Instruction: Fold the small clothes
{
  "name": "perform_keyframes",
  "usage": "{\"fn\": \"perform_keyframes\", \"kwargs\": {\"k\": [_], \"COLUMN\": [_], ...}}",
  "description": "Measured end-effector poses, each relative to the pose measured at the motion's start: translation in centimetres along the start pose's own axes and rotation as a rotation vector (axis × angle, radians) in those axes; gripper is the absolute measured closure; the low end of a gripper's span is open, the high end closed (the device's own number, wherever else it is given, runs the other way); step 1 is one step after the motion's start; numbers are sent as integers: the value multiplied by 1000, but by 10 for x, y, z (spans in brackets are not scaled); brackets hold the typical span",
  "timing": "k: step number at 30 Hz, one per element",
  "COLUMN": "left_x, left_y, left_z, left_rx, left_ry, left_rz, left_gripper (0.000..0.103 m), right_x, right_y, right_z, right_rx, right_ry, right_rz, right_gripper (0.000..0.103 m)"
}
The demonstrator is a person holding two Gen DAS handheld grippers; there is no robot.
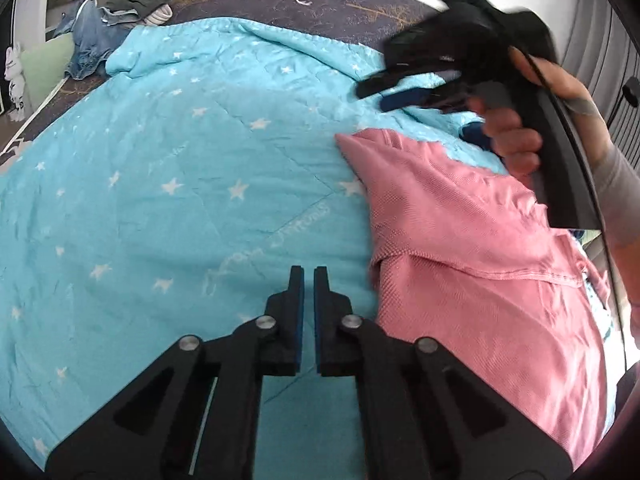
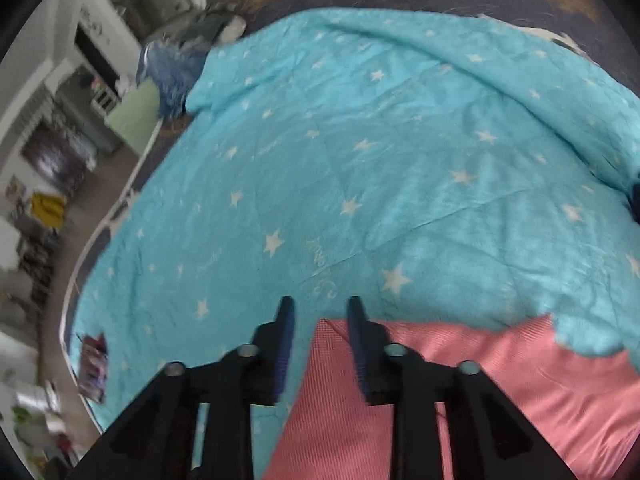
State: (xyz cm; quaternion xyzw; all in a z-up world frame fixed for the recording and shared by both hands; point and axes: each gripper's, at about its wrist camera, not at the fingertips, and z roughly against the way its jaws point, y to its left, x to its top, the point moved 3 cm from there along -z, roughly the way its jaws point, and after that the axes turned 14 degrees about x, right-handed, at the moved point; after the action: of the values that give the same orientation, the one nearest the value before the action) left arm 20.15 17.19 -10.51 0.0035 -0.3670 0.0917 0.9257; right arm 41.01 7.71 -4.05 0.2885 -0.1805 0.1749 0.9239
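Pink knit garment [image 1: 460, 240] lies on a turquoise star-print quilt [image 1: 180, 200] spread over the bed, toward the quilt's near right part; a fold of the quilt overlaps the garment's far right edge.

Left wrist view only: left gripper [image 1: 308, 276] w/ jaws nearly together, a thin gap, nothing between them, over bare quilt just left of the garment. Also only here: right gripper [image 1: 376, 96] seen from outside, blurred, held by a hand [image 1: 516, 136] above the garment's far corner. A hem or seam runs across the garment's near half.

Right wrist view only: right gripper [image 2: 320, 308] w/ jaws partly apart, straddling the garment's [image 2: 520, 380] left corner; whether the pads touch the cloth can't be told, pic is blurred. A small dark printed item [image 2: 94, 360] sits near the quilt's left edge.

Both views: dark bedcover w/ deer and tree print [image 1: 320, 0] beyond the quilt's far edge; a heap of denim and dark clothes [image 1: 108, 28] at the far left corner. Room: pale green pillow [image 2: 136, 116], floor, and cluttered furniture left of the bed.
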Motion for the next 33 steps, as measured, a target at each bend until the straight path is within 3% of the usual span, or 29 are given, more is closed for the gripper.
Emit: {"fn": "perform_keyframes", "kwargs": {"k": [4, 7, 9, 10, 12, 14, 15, 17, 18, 21, 25, 28, 29, 31, 33], "left_x": [9, 13, 13, 13, 7, -1, -6, -10, -14, -34, -56, -72, -73, -74, -73], "left_y": [-9, -18, -29, -34, -44, -42, -36, -29, -25, -17, 1, 11, 13, 19, 20], "left_z": [23, 26, 23, 20, 4, -14, -16, -7, 0, 13, 34, 35, 34, 36, 43], "left_rx": [-76, -157, -236, -238, -133, -51, -64, -64, -32, 61, 4, 41, 48, 73, 111], "left_ry": [-54, -66, -44, -30, 28, 98, 111, 113, 117, 120, 145, 156, 155, 174, 182], "left_rz": [-29, -29, -32, -46, -94, -93, -68, -43, -46, -78, 2, 22, 33, 59, 76], "left_gripper": [91, 86, 85, 83, 81, 77, 76, 71, 66, 66, 66, 62, 56, 54, 54], "right_x": [-17, -61, -95, -114, -144, -168, -177, -195, -202, -219, -239, -254, -258, -267, -276], "right_y": [-7, -30, -49, -61, -85, -117, -136, -174, -184, -187, -170, -163, -162, -164, -174], "right_z": [53, 96, 119, 132, 151, 168, 173, 186, 194, 222, 246, 251, 248, 241, 235], "right_rx": [-9, 5, 45, 78, 100, 45, 1, -167, -186, -120, -96, 20, 42, 10, -85], "right_ry": [-47, -51, -48, -60, -75, -102, -110, -113, -134, -208, -256, -263, -251, -202, -172], "right_rz": [36, 28, -24, -63, -127, -214, -269, -381, -415, -491, -432, -413, -404, -394, -423], "right_gripper": [72, 73, 74, 75, 75, 75, 75, 81, 85, 84, 83, 81, 81, 79, 80]}}
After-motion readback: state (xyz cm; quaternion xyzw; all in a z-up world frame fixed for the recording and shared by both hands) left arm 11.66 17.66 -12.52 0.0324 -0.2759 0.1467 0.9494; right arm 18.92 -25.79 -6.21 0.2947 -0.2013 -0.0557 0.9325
